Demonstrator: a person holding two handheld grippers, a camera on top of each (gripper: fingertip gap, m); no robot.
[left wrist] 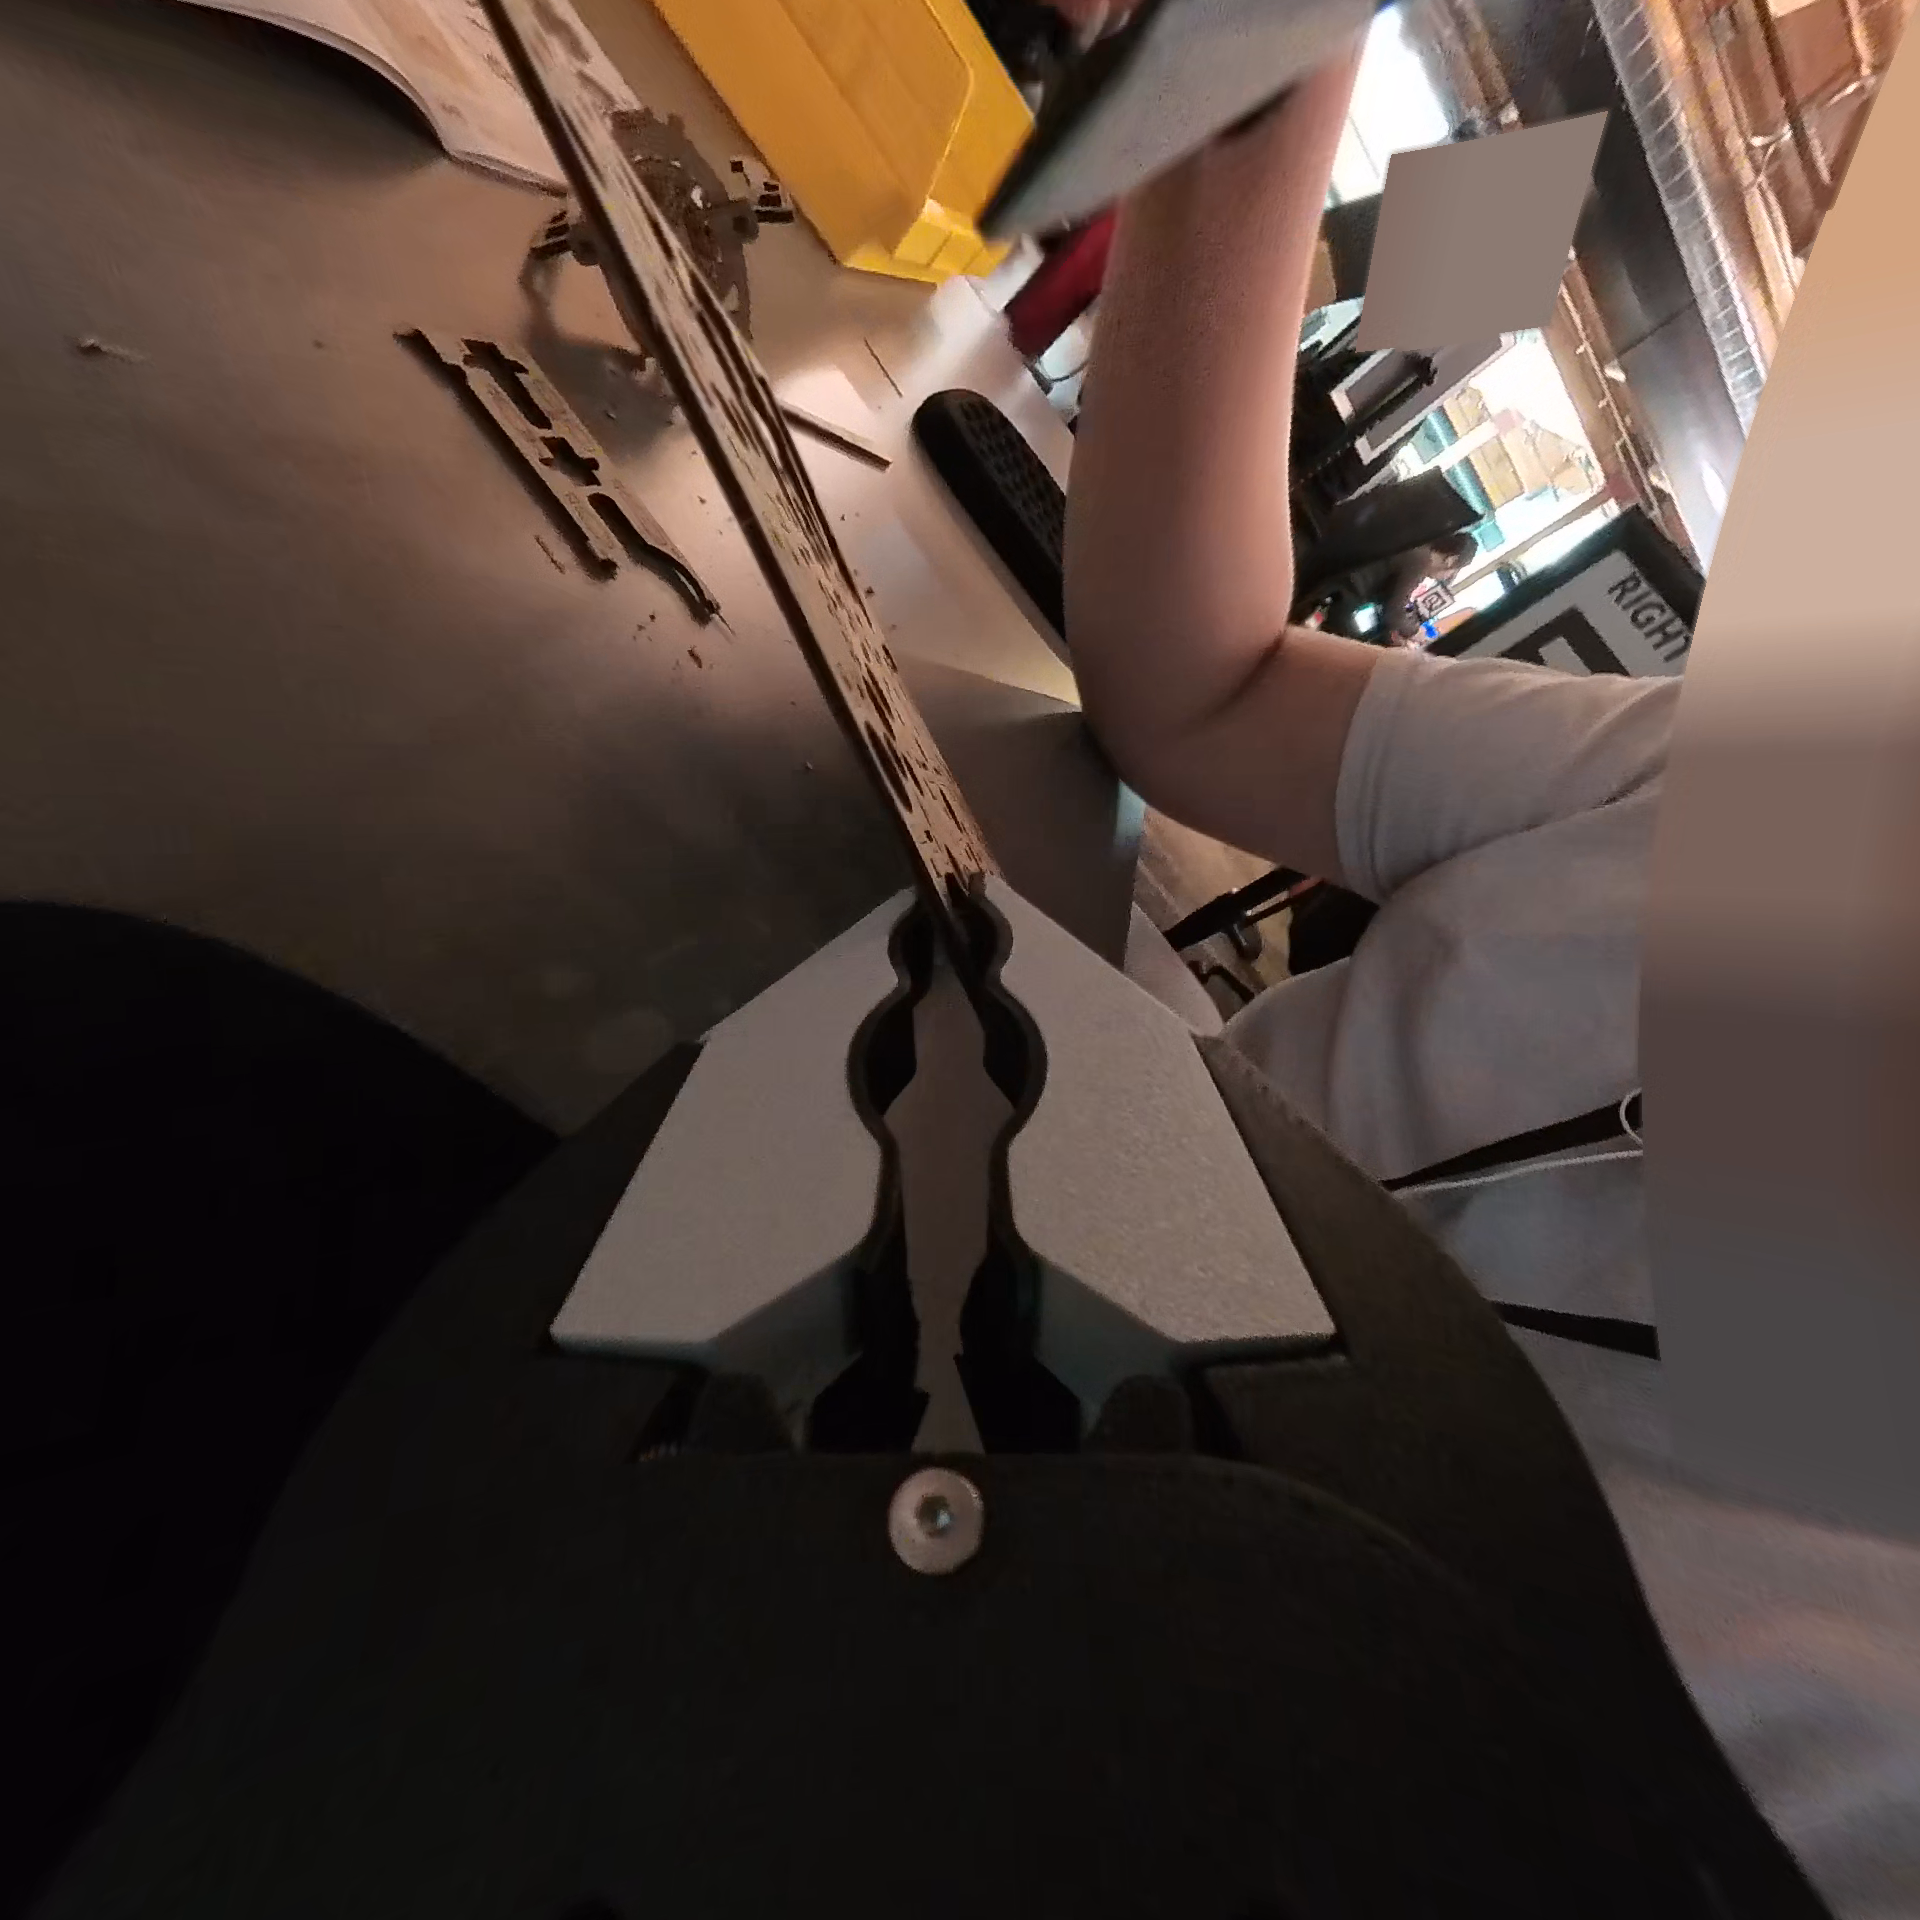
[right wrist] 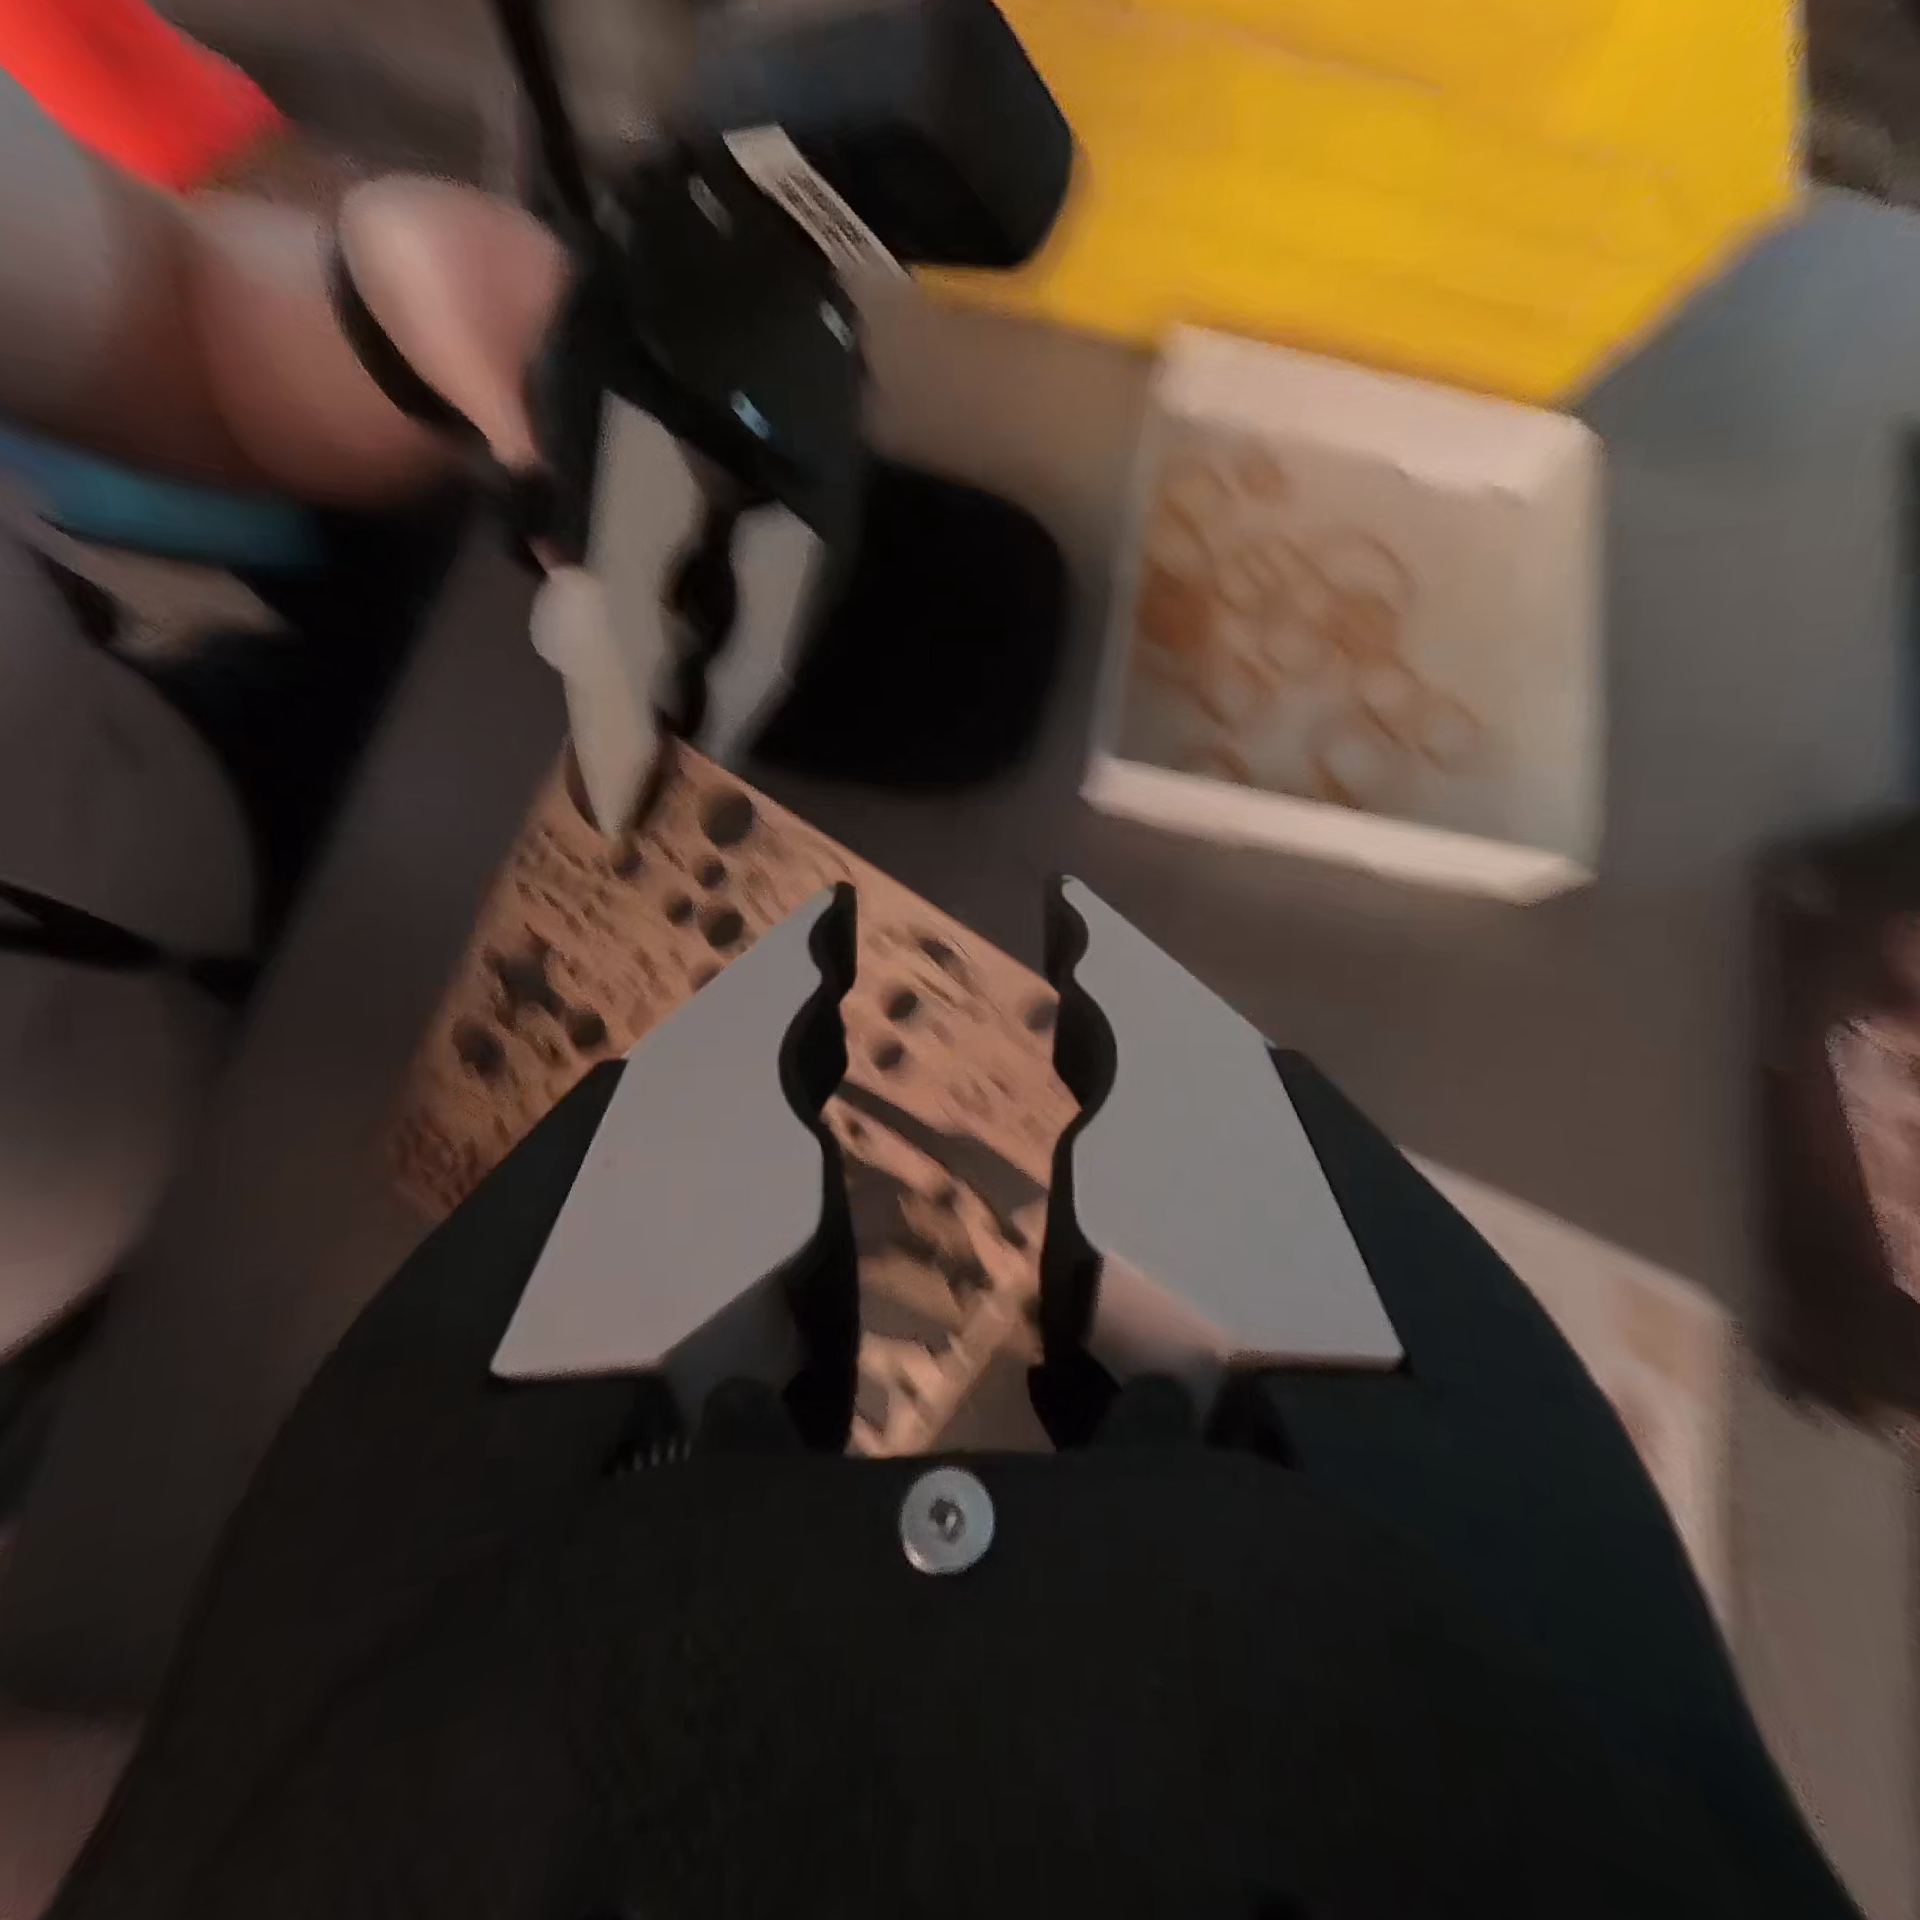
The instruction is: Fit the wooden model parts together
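My left gripper [left wrist: 948, 914] is shut on the edge of a thin wooden parts sheet [left wrist: 769, 436] full of laser-cut holes and holds it edge-on above the grey table [left wrist: 260, 623]. In the right wrist view the same sheet [right wrist: 644, 997] shows face-on, with the left gripper [right wrist: 665, 790] pinching its far corner. My right gripper [right wrist: 951, 904] is open and empty, just above the sheet. A partly built wooden model [left wrist: 665, 203] and a flat notched wooden piece [left wrist: 566, 468] lie on the table beyond the sheet. The right gripper's body [left wrist: 1164, 104] shows at the top of the left view.
A yellow bin [left wrist: 873, 114] [right wrist: 1403, 156] stands at the back of the table. A booklet with pictures [right wrist: 1351, 613] lies beside it. A black perforated oval object [left wrist: 997, 488] [right wrist: 935, 644] lies near the table edge. A person's arm [left wrist: 1195, 520] reaches over the table.
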